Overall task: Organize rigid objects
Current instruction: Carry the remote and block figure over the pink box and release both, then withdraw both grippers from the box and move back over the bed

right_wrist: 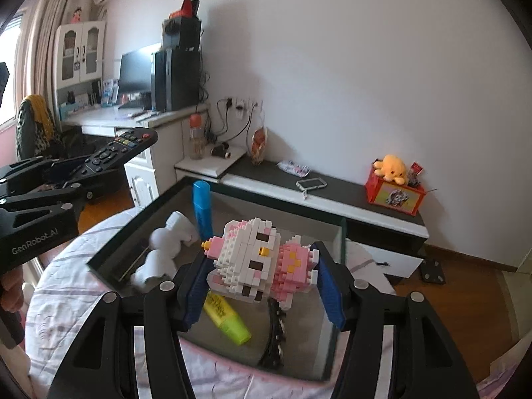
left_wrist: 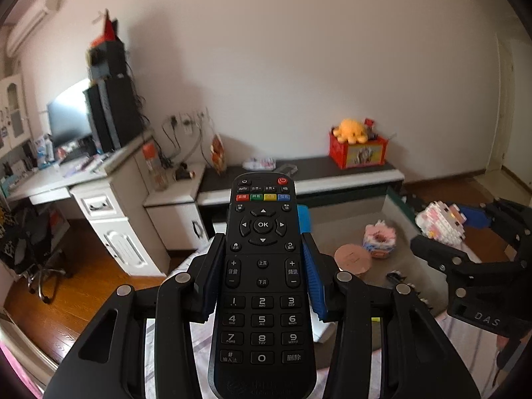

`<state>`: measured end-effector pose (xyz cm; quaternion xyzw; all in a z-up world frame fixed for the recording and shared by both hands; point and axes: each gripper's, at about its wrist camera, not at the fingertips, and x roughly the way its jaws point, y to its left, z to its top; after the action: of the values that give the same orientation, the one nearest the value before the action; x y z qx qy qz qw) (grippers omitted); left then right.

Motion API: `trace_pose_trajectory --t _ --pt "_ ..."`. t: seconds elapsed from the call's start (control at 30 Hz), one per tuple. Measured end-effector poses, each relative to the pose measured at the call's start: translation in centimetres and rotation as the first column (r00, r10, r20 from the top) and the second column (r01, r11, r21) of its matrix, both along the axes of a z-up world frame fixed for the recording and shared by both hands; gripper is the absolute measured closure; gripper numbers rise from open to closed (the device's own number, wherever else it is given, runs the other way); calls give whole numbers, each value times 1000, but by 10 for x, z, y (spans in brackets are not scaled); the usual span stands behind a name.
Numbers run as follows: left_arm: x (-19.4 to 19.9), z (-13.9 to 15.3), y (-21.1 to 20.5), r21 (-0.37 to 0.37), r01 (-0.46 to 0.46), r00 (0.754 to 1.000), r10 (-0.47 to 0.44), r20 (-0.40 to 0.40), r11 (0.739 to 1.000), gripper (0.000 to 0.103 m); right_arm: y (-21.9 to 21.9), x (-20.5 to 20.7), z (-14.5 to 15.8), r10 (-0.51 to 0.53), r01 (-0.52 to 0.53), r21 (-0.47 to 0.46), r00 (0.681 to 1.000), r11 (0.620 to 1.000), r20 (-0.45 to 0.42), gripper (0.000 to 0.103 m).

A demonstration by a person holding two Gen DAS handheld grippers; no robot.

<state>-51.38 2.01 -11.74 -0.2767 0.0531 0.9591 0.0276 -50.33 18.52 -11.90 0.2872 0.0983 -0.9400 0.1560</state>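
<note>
My left gripper [left_wrist: 262,256] is shut on a black remote control [left_wrist: 262,286], held in the air pointing forward; the remote also shows in the right wrist view [right_wrist: 113,149] at the left. My right gripper [right_wrist: 262,276] is shut on a pink and white brick cat figure [right_wrist: 262,262], held above a dark open box [right_wrist: 339,232] on the bed. In the box lie a yellow highlighter [right_wrist: 229,319], a blue tube [right_wrist: 202,209], a white figure [right_wrist: 166,249] and a black clip [right_wrist: 274,332]. The right gripper with the brick figure [left_wrist: 439,222] shows in the left wrist view.
A low black-topped cabinet [right_wrist: 332,196] runs along the wall, with a red box and yellow plush [right_wrist: 394,183] and a phone [right_wrist: 311,183]. A white desk [left_wrist: 99,179] with monitor stands left. A small pink cup [left_wrist: 379,239] and a round lid [left_wrist: 352,259] lie in the box.
</note>
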Motion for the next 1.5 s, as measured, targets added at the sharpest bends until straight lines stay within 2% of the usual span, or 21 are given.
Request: trace_pose_trajectory --t 0.13,0.3,0.37,0.67,0.77,0.83,0.9,0.93,0.97,1.03,1.1,1.3,1.5 --pt "-17 -24 11 11 30 998 -30 61 999 59 -4 -25 -22 17 -17 -3 995 1000 96 44" --pt "-26 -45 36 -5 102 989 -101 105 995 59 -7 -33 -41 10 -15 37 990 999 141 44" --pt "-29 -51 43 -35 102 989 -97 109 994 59 -3 -35 -46 -6 -3 57 988 998 154 44" --pt "-26 -53 49 -53 114 989 -108 106 992 58 -2 -37 -54 -3 -10 71 982 997 187 43" --pt "-21 -50 46 -67 99 992 -93 83 993 57 -3 -35 -53 0 -13 73 983 997 182 43" --pt "-18 -45 43 -58 98 993 -94 72 993 49 -4 -33 -52 7 -20 71 984 997 179 43" --pt "-13 -39 39 -48 84 995 -82 53 995 26 -5 -30 -49 3 -17 82 986 996 169 39" --pt "-10 -37 38 -49 80 996 -77 44 996 21 -5 -28 -47 -3 -11 88 988 996 156 27" --pt "-6 -33 37 -53 75 997 -74 26 996 19 -6 -25 -45 -6 -7 90 989 996 144 22" --pt "1 -28 35 -57 69 998 -68 17 996 16 -6 -19 -39 -1 -9 81 993 997 122 22" --pt "8 -23 30 -52 56 998 -56 6 997 7 -6 -13 -31 -6 -2 80 995 997 104 22" --pt "38 -3 15 -33 24 999 -25 -35 999 1 -6 7 -13 -16 11 79 998 997 64 22" --pt "82 16 -1 -7 -7 997 7 -83 1000 0 1 43 10 -22 22 44 1000 999 0 21"
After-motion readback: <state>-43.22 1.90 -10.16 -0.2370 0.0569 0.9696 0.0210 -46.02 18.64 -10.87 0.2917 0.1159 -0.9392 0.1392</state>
